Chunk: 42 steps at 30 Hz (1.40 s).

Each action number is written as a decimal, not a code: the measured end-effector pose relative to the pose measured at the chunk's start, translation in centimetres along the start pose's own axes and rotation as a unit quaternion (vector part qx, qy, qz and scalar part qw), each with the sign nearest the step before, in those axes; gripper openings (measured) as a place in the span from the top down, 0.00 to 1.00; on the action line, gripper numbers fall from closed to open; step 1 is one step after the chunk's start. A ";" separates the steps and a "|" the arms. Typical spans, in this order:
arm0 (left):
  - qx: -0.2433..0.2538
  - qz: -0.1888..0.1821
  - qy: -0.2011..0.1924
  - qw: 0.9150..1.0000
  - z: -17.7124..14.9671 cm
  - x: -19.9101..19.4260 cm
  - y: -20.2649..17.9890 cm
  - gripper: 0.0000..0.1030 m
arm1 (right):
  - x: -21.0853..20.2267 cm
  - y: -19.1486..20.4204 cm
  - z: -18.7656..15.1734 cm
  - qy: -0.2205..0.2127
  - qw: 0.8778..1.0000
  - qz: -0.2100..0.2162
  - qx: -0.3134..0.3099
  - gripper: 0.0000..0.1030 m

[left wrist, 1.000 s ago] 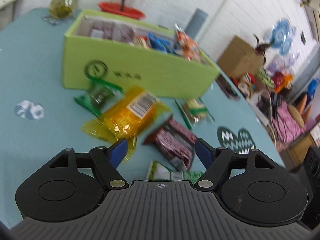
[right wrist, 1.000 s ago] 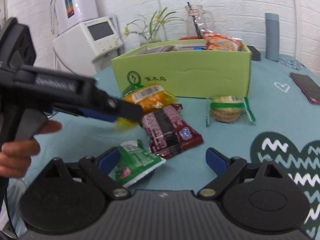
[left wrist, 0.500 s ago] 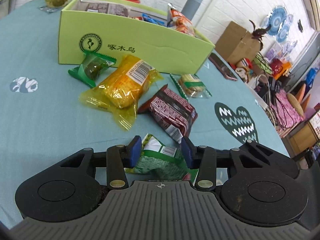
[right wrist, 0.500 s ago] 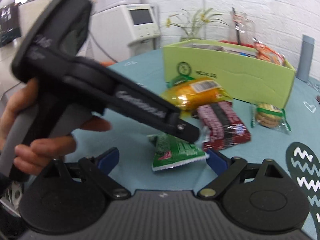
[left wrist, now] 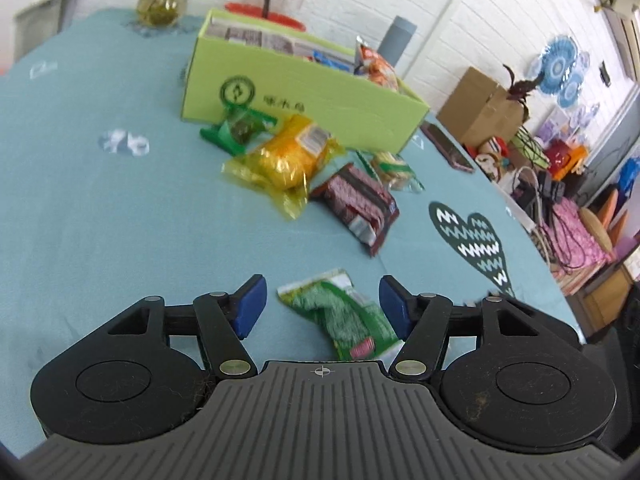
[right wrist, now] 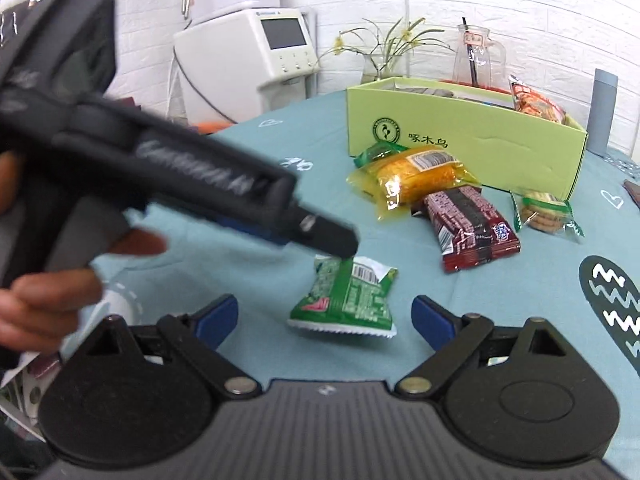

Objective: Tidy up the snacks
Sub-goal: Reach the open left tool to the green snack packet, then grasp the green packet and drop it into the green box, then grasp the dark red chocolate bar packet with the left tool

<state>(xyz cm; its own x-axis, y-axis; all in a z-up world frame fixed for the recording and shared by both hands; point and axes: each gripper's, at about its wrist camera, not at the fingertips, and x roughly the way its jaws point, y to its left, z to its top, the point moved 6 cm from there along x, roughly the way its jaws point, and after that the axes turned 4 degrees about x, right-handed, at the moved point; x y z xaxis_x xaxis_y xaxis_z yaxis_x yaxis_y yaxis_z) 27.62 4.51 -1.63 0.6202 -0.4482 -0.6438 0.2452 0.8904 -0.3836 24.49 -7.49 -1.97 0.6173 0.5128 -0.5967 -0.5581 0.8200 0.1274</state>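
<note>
Snacks scattered on a table (left wrist: 80,200) before an open box (left wrist: 320,92).
Nearest the cameras, one small packet (right wrist: 344,300) alone, between the left gripper's (left wrist: 320,304) spread jaws, untouched. Farther off, a bun packet (right wrist: 416,180) just before the box, a wafer packet (right wrist: 468,224) to its right, a cookie packet (right wrist: 544,212) right again. Another small packet (left wrist: 236,128) against the box front. More snacks in the box; behind it, a vase (left wrist: 162,4) and a jug (right wrist: 478,56).

I see a lime-green box (right wrist: 460,140) with a dark green round logo, on my teal tablecloth (left wrist: 100,208) printed with a black heart zigzagged white. Before it lie a yellow packet (right wrist: 416,180), a maroon packet (right wrist: 468,224) and a green packet (right wrist: 344,300).
</note>
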 end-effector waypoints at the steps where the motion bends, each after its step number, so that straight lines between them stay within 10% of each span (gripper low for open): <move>1: -0.003 -0.008 0.008 1.000 -0.4 0.2 0.0 0.61 | 0.3 -0.1 0.0 0.000 1.000 -0.002 -0.001 0.16; 6: 0.006 -0.034 0.028 0.999 -1.7 1.3 -1.1 0.91 | 0.4 0.0 -0.3 0.012 1.000 -0.001 -0.005 0.36; 11: 0.002 -0.042 0.011 0.999 0.3 1.2 -1.9 0.92 | -0.3 -1.3 1.8 -0.004 1.000 0.011 0.018 0.37; 22: 0.085 -0.004 -0.116 0.990 18.1 3.2 -3.9 0.91 | 2.9 -7.6 17.0 -0.107 0.992 -0.031 -0.059 0.38; 27: 0.079 0.007 -0.110 0.991 23.7 8.7 -1.7 0.83 | 8.5 -13.1 21.0 -0.095 0.995 -0.031 -0.025 0.28; 32: 0.053 0.017 -0.123 0.991 23.0 8.8 0.7 0.45 | 7.3 -14.9 19.5 -0.132 0.991 -0.028 0.014 0.08; 42: 0.056 0.010 -0.062 0.996 14.3 6.7 -1.0 0.35 | 3.3 -11.9 11.8 -0.072 0.997 -0.019 -0.017 0.09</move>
<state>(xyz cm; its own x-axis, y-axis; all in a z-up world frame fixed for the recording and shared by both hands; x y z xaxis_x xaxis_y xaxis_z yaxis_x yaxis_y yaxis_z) 42.24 1.79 3.89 0.7109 -0.4240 -0.5612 0.3095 0.9050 -0.2917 39.70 -12.54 3.91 0.7100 0.5143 -0.4810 -0.5494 0.8319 0.0786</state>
